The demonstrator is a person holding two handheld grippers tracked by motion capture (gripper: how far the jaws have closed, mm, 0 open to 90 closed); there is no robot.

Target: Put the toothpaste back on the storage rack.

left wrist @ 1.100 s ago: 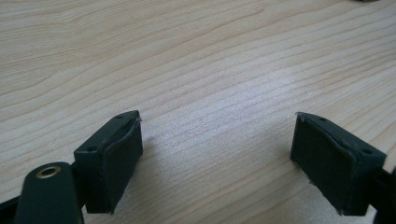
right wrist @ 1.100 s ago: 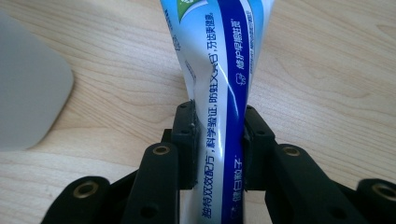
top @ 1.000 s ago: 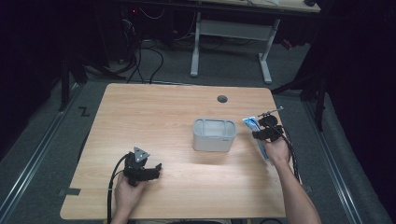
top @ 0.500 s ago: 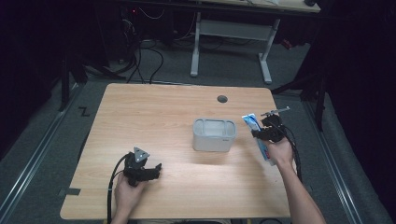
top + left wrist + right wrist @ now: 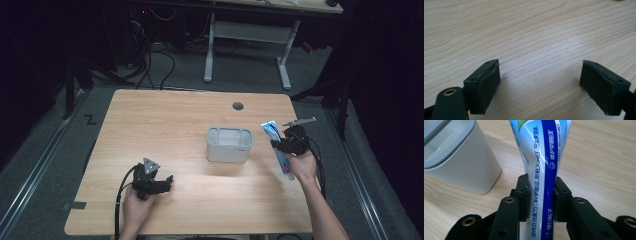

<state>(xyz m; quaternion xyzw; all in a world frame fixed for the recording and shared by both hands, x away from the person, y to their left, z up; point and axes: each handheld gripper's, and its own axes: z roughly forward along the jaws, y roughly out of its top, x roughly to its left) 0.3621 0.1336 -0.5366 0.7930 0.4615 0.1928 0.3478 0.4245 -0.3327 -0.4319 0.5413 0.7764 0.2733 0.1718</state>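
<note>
The bench [image 5: 165,125] is pale wood-grain laminate, smooth with a faint sheen. The toothpaste tube [image 5: 541,165] is glossy printed plastic, dented where matt black tongs [image 5: 541,197] pinch it. At its 9 o'clock, the container [image 5: 459,157] is matt grey plastic.

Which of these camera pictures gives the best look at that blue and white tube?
The right gripper view: the toothpaste tube fills the middle, pinched between the black fingers, its printing sharp. The high view shows it small and far off, right of the grey container. The left gripper view looks at bare wooden table.
</note>
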